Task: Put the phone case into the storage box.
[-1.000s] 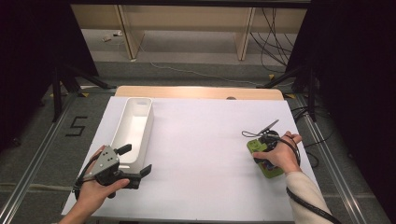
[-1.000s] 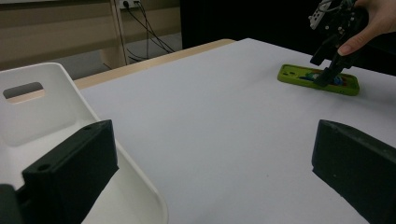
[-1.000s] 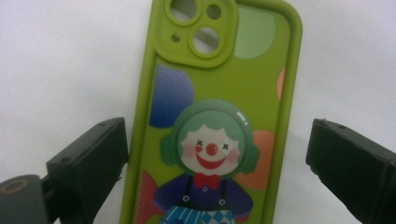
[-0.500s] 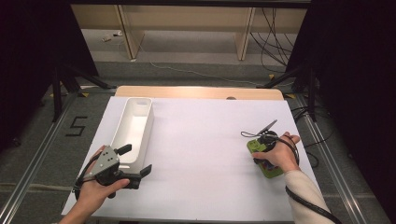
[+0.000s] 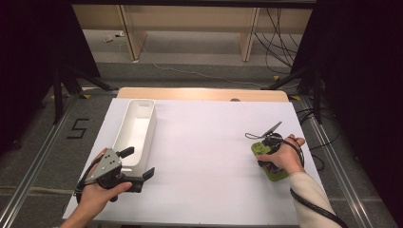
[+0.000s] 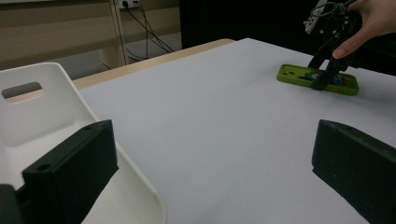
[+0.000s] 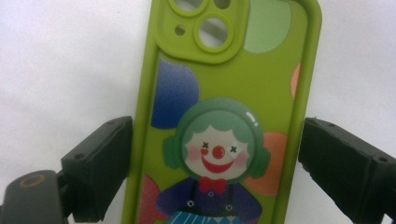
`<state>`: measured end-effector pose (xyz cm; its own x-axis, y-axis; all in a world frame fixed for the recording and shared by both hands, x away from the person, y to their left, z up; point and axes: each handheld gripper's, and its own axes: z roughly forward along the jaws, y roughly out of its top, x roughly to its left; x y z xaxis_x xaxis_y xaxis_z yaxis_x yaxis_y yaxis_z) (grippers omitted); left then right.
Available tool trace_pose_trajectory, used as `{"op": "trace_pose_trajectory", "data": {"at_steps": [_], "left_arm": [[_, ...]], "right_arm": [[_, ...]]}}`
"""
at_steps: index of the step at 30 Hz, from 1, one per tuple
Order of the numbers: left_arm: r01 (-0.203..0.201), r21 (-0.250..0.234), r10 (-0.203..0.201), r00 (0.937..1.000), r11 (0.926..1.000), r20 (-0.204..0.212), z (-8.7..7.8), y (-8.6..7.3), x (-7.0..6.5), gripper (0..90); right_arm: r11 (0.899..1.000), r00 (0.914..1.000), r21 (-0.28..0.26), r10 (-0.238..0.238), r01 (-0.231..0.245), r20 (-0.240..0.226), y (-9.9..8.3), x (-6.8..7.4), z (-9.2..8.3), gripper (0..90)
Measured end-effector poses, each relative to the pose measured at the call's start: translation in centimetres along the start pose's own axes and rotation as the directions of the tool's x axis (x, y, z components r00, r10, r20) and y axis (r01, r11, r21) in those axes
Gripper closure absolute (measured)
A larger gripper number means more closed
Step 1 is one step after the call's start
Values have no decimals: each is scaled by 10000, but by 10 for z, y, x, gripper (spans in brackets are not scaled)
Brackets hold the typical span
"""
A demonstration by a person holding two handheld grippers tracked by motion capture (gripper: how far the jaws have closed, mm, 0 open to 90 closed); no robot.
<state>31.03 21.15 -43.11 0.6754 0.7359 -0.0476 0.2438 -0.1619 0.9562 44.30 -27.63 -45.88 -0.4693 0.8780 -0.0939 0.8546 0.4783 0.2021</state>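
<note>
Straddling the green phone case [image 7: 224,121] w/ the right gripper [image 7: 215,163], fingers either side of it; the left one looks right at the case edge, a small gap on the other side, so no firm clamp yet. Log of jaws: they've just been closing a little, case between them. Case lies flat, back up, on the white bench [image 5: 204,142], right side, near the person's edge. Left gripper [image 5: 140,164] sits idle at the near end of the white bin [image 5: 138,128], fingers spread, nothing in them. Progress, as I judge it: early. Reach done; grip, lift and likely carry to the bin all left.
</note>
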Motion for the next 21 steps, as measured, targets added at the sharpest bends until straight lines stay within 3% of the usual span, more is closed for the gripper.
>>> {"op": "trace_pose_trajectory", "data": {"at_steps": [21], "left_arm": [[6,-1,-6,10000,10000,21,0,0,0,0]], "right_arm": [[9991,9989,258,351,-343,-307,1,-3,1,130]]}}
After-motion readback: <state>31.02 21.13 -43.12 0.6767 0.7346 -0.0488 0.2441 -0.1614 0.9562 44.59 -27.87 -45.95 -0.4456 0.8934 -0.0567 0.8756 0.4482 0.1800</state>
